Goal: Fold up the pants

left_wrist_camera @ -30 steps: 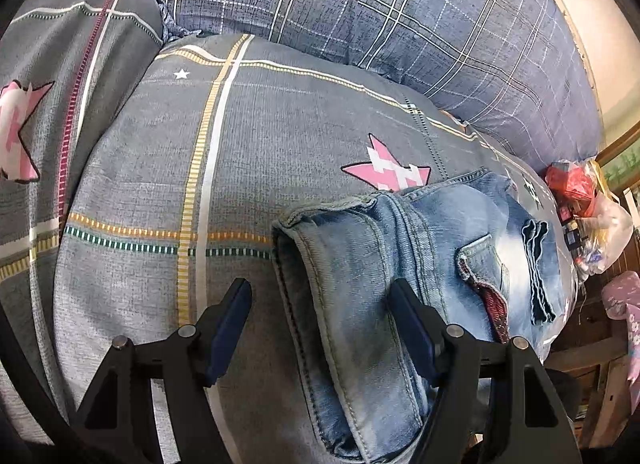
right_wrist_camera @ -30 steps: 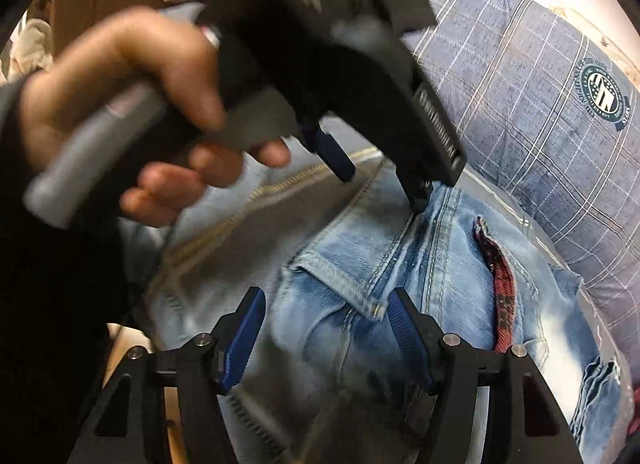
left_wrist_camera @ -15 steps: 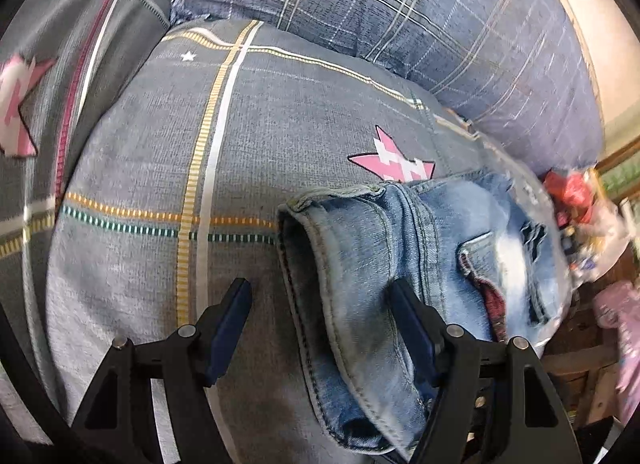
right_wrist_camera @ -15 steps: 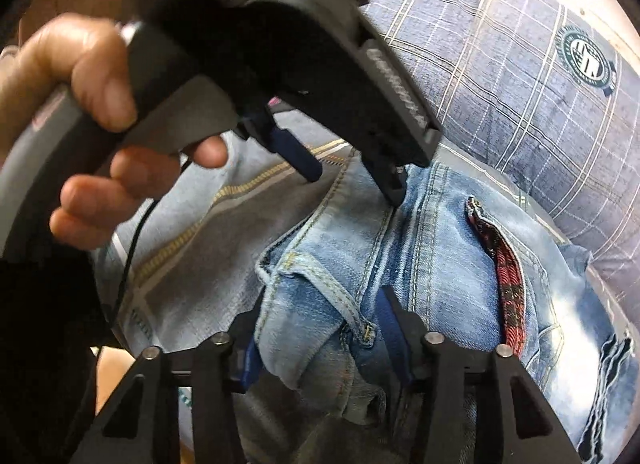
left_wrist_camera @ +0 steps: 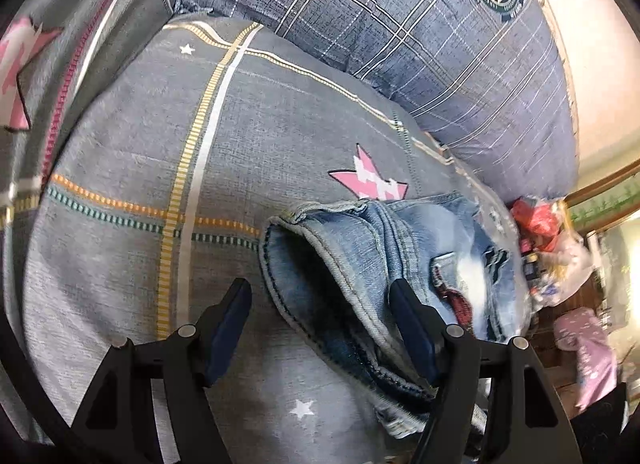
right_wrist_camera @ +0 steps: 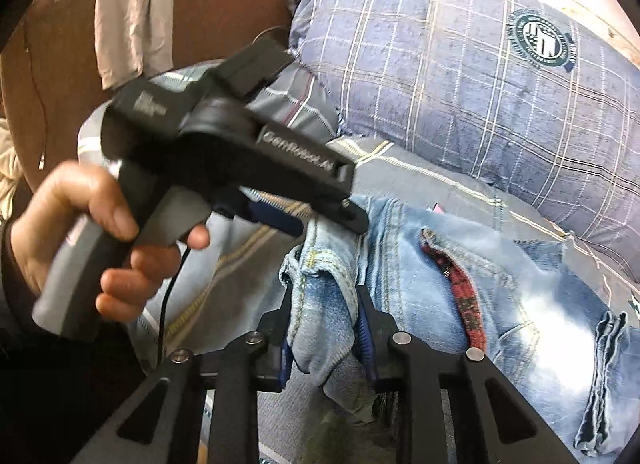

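The jeans [left_wrist_camera: 384, 248] lie folded on a bed [left_wrist_camera: 280, 123] covered in a grey quilt with striped lines and pink star patches. A blue plaid pillow [left_wrist_camera: 440, 47] sits behind them, against the wall.

In the left wrist view, the left hand-held gripper [left_wrist_camera: 324, 324] has its jaws spread wide. The open hem of a trouser leg lies between them, nearer the right finger, and neither pad [left_wrist_camera: 228, 328] presses on the denim. The jeans run from there toward the right edge of the bed, with a pocket and a red plaid lining showing on top.

In the right wrist view, the right hand-held gripper [right_wrist_camera: 326, 328] has a bunched fold of denim [right_wrist_camera: 320, 304] between its jaws, which are closing; the blue pads sit against the cloth on both sides, and the fold rises a little above the rest of the jeans [right_wrist_camera: 500, 292]. The red plaid strip [right_wrist_camera: 460, 288] lies to the right of the grip. A hand [right_wrist_camera: 92, 240] holds the left gripper [right_wrist_camera: 320, 219] by its grey handle just above the jeans' edge. A brown headboard [right_wrist_camera: 48, 63] with a pale cloth [right_wrist_camera: 132, 11] draped over it stands behind.
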Tool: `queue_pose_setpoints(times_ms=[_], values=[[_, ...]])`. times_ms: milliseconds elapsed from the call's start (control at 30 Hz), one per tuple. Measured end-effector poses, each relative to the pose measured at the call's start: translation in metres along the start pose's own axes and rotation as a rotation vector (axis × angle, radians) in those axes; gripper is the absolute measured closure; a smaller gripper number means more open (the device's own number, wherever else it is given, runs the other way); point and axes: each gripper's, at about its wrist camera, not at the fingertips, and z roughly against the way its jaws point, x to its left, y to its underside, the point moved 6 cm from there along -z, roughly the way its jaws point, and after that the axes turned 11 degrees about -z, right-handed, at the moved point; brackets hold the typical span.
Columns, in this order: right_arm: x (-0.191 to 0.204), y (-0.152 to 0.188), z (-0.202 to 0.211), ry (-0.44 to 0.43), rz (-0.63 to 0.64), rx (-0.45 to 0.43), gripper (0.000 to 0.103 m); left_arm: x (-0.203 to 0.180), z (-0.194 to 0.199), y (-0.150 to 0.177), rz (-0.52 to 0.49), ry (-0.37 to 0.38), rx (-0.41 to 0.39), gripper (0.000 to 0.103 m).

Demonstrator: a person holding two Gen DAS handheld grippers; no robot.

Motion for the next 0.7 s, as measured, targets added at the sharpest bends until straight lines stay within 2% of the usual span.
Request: queue_pose_setpoints(times_ms=[400, 600, 700], values=[[-0.002, -0.008, 0.01, 0.005, -0.028, -0.031, 0.075, -0.003, -0.003, 0.003, 0.122, 0.154, 0.005, 0.031], [0.0, -0.006, 0.016, -0.003, -0.031, -0.038, 0.075, -0.006, -0.015, 0.001, 0.157, 0.188, 0.002, 0.031], [0.002, -0.003, 0.014, -0.007, -0.027, -0.028, 0.075, -0.01, -0.017, -0.002, 0.121, 0.164, -0.018, 0.034]])
